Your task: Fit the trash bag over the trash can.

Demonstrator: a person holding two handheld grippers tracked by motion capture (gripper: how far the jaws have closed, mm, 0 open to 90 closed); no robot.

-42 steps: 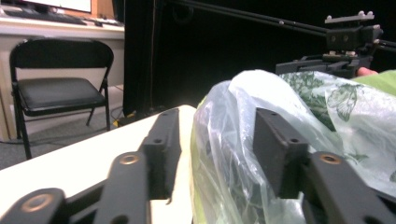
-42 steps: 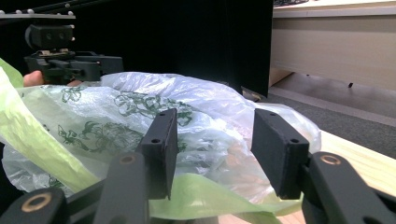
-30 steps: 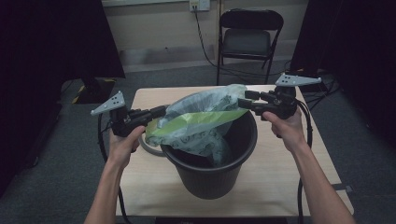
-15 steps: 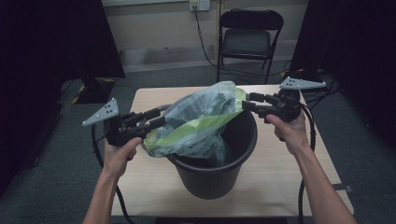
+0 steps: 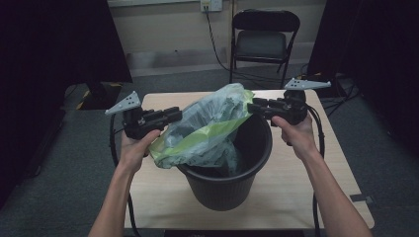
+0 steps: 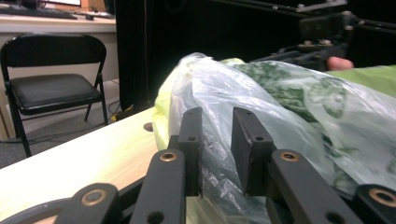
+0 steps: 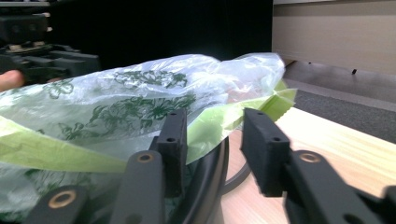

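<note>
Your left gripper (image 5: 170, 116) jaws just closing, narrow gap, bag (image 5: 207, 129) film between them, pads not pressing; your right gripper (image 5: 254, 107) jaws closing too, half open, straddling bag edge and bin (image 5: 225, 185) rim; both forearms level, bag draped over bin on table (image 5: 306, 197)

bag (image 5: 207, 126) blocks bucket (image 5: 227, 187) mouth (right side open)
</note>
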